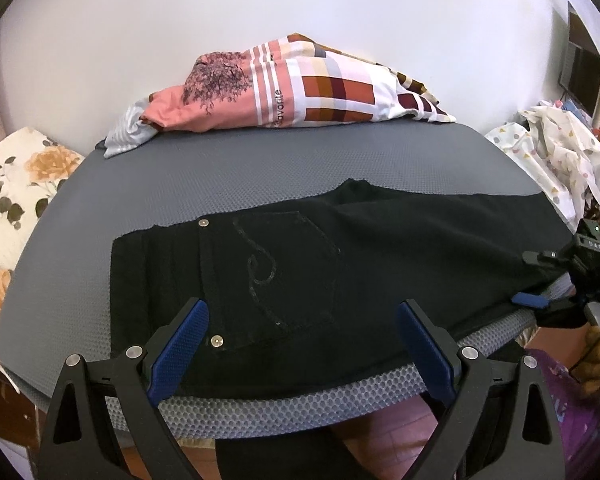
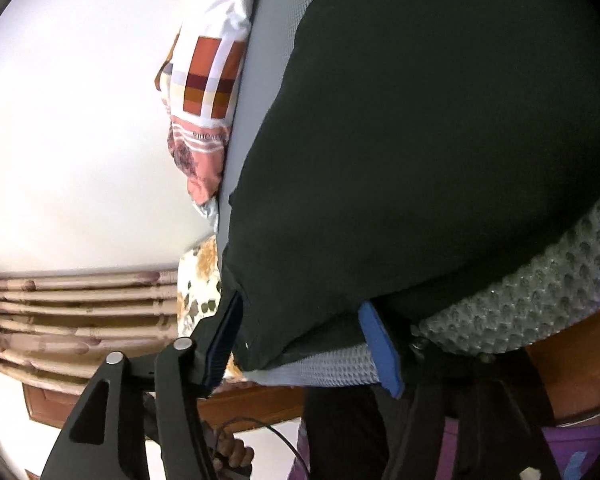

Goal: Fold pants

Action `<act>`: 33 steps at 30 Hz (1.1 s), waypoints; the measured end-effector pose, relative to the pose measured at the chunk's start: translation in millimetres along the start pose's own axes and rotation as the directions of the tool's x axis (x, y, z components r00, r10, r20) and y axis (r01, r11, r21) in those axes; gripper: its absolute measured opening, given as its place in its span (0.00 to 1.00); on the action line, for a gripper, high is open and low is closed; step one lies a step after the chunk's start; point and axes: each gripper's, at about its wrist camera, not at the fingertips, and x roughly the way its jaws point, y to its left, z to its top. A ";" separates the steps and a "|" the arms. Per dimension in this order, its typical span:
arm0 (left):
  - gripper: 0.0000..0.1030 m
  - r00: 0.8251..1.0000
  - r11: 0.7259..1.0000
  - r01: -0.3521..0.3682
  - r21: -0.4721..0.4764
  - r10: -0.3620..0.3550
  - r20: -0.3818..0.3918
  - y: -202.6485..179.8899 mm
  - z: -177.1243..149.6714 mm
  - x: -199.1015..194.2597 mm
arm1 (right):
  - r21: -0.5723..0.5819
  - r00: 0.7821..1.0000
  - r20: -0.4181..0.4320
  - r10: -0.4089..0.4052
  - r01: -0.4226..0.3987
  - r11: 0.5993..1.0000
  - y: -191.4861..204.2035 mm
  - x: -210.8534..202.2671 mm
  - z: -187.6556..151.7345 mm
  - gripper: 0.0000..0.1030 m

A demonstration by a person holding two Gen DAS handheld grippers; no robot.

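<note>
Left claw wide above black pants; right claw astride their edge, unclosed, only in its own view.

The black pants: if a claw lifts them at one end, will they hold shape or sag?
The pants would probably sag: they lie flat and follow the mat, and their near edge droops over its front. They look like heavyish denim, judging by the rivets and stitched pocket, so folds may hold. The right claw, open around the leg end, would likely drag the rest along.
</note>
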 end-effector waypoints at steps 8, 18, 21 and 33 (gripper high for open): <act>0.92 1.000 0.999 -0.014 0.035 0.014 -0.005 -6.7 -2.0 3.2 | -0.033 0.997 -0.031 -0.075 0.074 0.997 0.8 13.1 -4.7 0.10; 0.92 1.000 1.000 -0.016 0.015 0.016 -0.018 -1.7 -1.5 5.3 | -0.086 0.990 -0.077 -0.119 0.113 0.990 2.8 10.5 -18.2 0.05; 0.92 0.999 0.999 -0.025 0.027 0.026 -0.032 -3.0 -2.7 8.3 | -0.039 0.991 -0.087 -0.105 0.101 0.994 -9.2 14.7 -13.9 0.03; 0.92 0.998 0.998 -0.046 0.040 0.048 -0.045 -1.1 -4.0 13.7 | -0.111 0.998 0.025 -0.061 0.064 0.992 -5.9 -81.6 2.3 0.45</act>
